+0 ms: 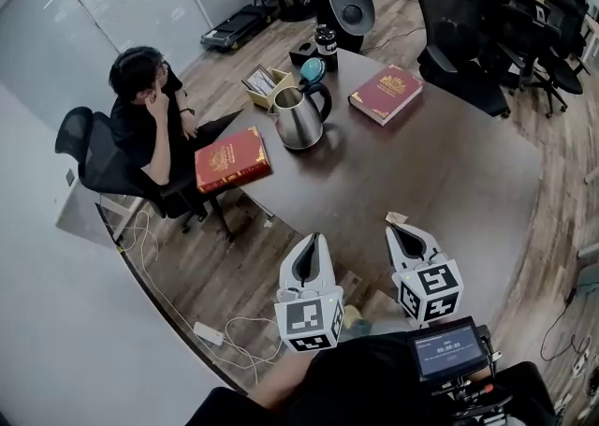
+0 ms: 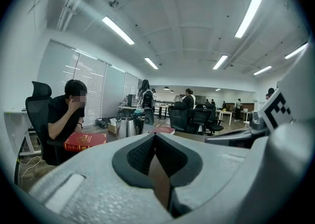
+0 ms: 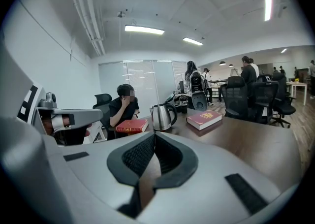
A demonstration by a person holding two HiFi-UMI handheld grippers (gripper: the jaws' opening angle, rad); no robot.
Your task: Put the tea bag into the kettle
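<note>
The kettle (image 1: pixel 299 117) is standing at the far side of the table (image 1: pixel 459 181), lid closed, between two red books (image 1: pixel 232 159). A small tan packet (image 1: pixel 397 217), which looks like the tea bag, is lying on the table just ahead of the right gripper (image 1: pixel 394 228). The left gripper (image 1: pixel 312 238) is hanging over the near edge. Both are pointing toward the kettle with their fingers pressed together, pinching nothing. A person (image 1: pixel 145 115) is sitting beside the table.
</note>
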